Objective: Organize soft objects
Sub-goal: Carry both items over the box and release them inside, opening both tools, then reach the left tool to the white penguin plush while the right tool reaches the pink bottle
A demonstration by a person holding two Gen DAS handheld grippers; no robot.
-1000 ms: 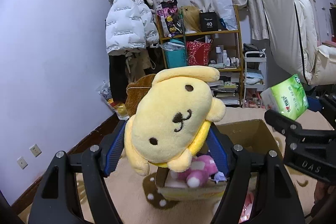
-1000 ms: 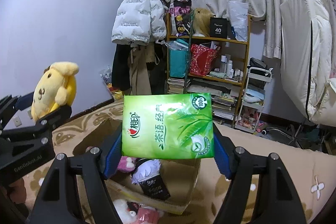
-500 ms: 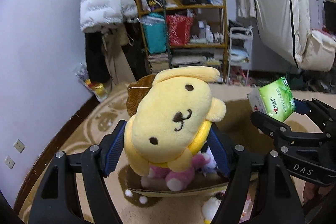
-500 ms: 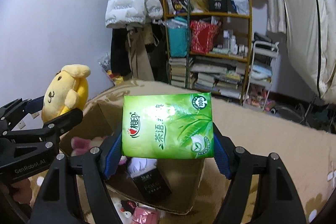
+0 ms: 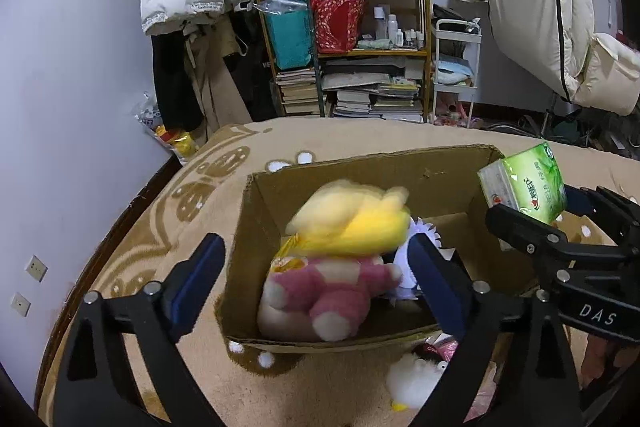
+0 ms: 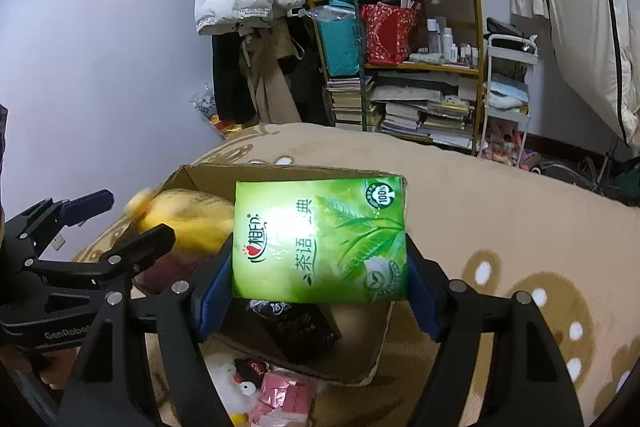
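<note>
Your left gripper (image 5: 316, 267) is spread; the yellow plush (image 5: 348, 223) drops into the cardboard box (image 5: 432, 167). Your right gripper (image 6: 320, 283) pinches the green tissue pack (image 6: 320, 243): lower it over the box, then release.

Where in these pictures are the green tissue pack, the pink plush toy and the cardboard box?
green tissue pack (image 6: 320, 241): right wrist view, middle of its printed front.
pink plush toy (image 5: 336, 289): left wrist view, its body.
cardboard box (image 5: 400, 173): left wrist view, inside of its far wall.

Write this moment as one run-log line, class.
left claw: open | yellow plush dog: blurred, dropping into cardboard box | right claw: shut on green tissue pack above the box
</note>
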